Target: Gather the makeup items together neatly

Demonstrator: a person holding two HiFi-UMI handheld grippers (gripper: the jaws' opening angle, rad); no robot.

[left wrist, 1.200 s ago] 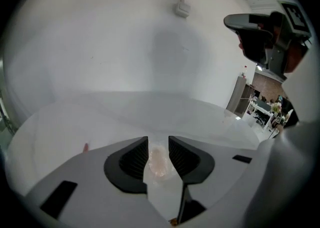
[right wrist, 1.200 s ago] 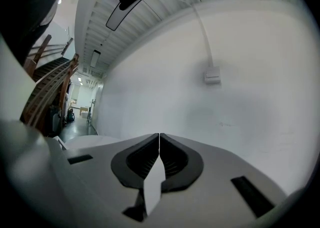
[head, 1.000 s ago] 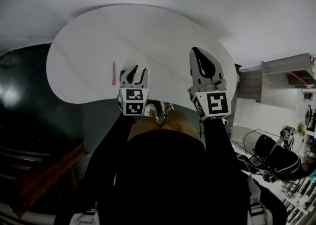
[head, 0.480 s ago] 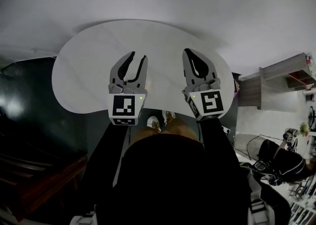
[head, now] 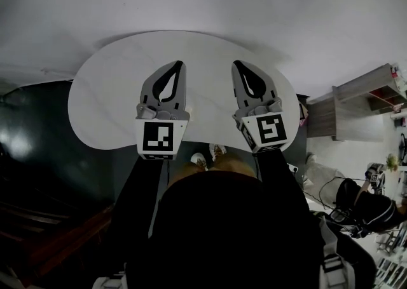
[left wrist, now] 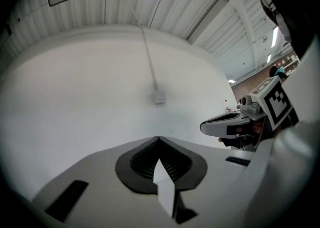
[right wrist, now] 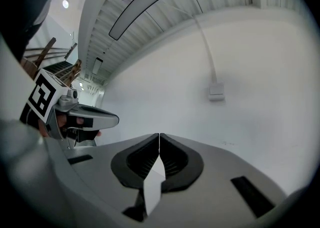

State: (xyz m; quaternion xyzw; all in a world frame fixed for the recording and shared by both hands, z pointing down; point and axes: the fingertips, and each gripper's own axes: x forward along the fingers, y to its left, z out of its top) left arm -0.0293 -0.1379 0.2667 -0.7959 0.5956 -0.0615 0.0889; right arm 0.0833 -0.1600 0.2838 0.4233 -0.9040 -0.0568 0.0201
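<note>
Left gripper (head: 180, 64): jaws together, tips touching, nothing between. Raised above table (head: 102, 107), aimed at wall (left wrist: 90, 101) with small box (left wrist: 159, 96) on cable.
Right gripper (head: 236, 64): same, closed on nothing.
Makeup items: none in any view; table strip under grippers and near edge hidden.
Risk: blind descent could knock unseen item off near edge; shut jaws would push it, not grasp.
Writing: none readable; only square patterns on marker cubes (head: 156, 136).
</note>
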